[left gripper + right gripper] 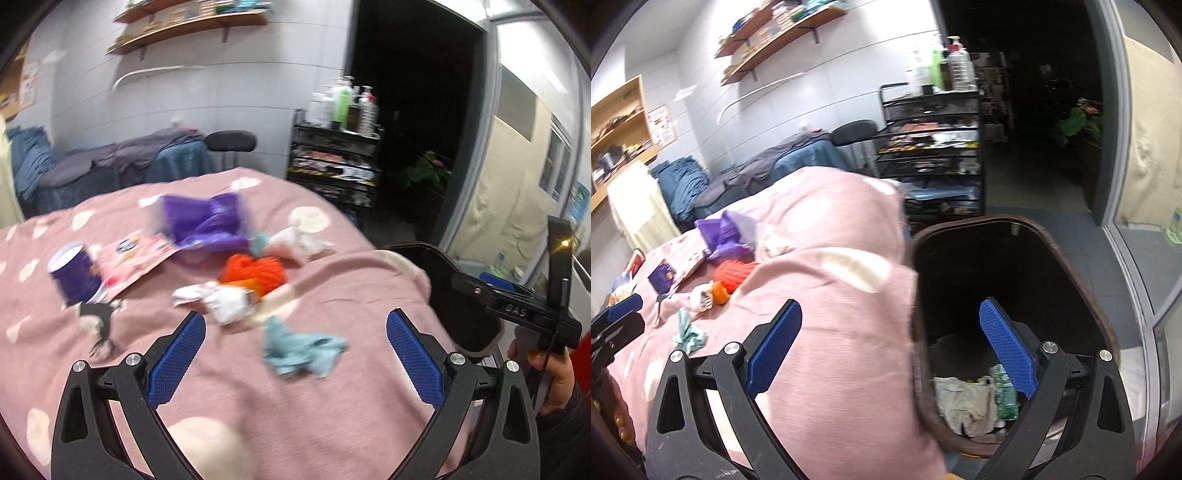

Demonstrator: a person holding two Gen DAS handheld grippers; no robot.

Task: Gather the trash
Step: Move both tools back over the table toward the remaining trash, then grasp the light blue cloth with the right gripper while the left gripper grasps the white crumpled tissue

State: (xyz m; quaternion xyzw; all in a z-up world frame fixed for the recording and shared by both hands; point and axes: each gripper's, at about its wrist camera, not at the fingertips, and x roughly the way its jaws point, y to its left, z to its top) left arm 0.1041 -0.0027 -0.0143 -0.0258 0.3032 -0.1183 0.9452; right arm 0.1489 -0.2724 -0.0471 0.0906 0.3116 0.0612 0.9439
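Step in hand, as I read it: between pickups; some trash already in the bin [1082, 280], more left on the pink bedspread [258, 398]; neither gripper carries anything.

Left gripper [295, 343]: jaws spread wide, empty, hovering low over the bed & aimed toward 12 o'clock; crumpled teal tissue [301, 350] lies betw the fingers, nearer the 1 o'clock side, not touched yet; white crumpled wrapper [221, 301] just past the left fingertip at 11; orange net ball [255, 273] beyond it at 12; purple bag [207, 221] farther back; purple cup [74, 275] & pink flyer [136, 262] out at 10.

Right gripper [890, 328]: also wide, empty; hangs over the bed edge w/ its right finger above the bin mouth; white rag [964, 402] & green-white packet [1004, 391] sit at the bin bottom, approx 5 o'clock.

Next move prob calls for: left lowers onto the teal tissue, centres it, pinches the soft bulk w/o grabbing bedspread cloth, then swings to 3 o'clock where the bin stands. Left view is blurred, so fine detail of the scraps unclear.
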